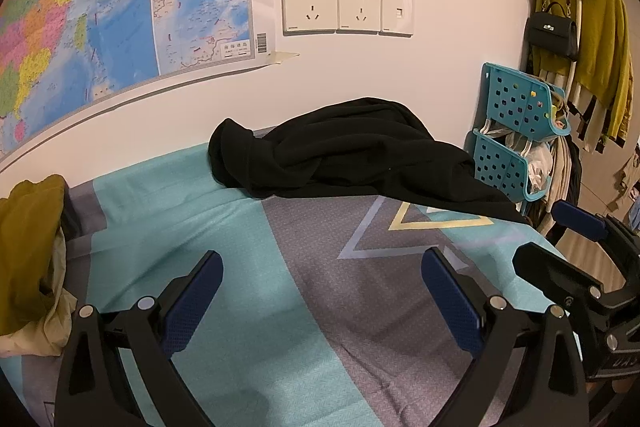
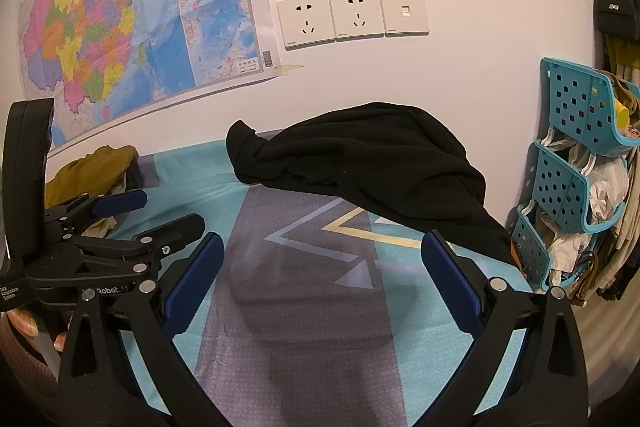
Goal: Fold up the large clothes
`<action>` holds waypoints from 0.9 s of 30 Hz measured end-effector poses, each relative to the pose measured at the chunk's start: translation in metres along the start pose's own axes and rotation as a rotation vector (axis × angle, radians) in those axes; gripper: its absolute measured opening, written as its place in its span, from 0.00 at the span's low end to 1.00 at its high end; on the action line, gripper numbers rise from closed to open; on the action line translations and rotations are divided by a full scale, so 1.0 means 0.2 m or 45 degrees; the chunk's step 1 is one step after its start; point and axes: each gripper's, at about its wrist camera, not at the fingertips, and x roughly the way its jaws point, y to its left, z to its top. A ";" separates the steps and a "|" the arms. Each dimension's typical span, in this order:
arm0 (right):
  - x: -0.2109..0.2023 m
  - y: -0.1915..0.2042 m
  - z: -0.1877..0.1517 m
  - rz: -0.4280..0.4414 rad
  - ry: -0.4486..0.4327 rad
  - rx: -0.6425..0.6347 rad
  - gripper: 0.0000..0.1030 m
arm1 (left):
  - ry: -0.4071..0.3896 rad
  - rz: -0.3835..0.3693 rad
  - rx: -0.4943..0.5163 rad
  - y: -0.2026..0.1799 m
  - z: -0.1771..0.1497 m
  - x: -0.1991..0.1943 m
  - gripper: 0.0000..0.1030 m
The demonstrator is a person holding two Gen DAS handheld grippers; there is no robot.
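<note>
Low over the bed (image 2: 312, 307), we hold both tongs spread and empty: left tongs (image 1: 320, 301), right tongs (image 2: 320, 283). Ahead of both, well apart, the black garment (image 2: 360, 167) lies bunched against the wall, long axis left to right; our right tongs seem nearer its trailing edge

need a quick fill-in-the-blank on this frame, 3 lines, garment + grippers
1. The crumpled garment on the bed is ____ in colour.
2. The fingers of the left hand-held gripper and the right hand-held gripper are spread ____.
3. The stacked baskets beside the bed are ____.

Missing words: black; open; blue
</note>
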 end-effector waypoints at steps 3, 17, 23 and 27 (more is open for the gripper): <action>0.01 0.01 0.00 0.002 -0.003 -0.002 0.95 | 0.000 0.000 0.001 0.00 0.00 0.00 0.93; 0.00 0.02 0.00 0.006 -0.004 -0.003 0.95 | 0.002 -0.004 -0.003 0.00 0.00 0.00 0.93; 0.00 0.02 0.00 0.008 -0.002 -0.003 0.95 | 0.004 -0.004 -0.001 0.00 0.00 0.00 0.93; 0.00 0.02 0.00 0.008 -0.003 -0.006 0.95 | 0.005 -0.009 -0.003 0.00 0.00 0.00 0.93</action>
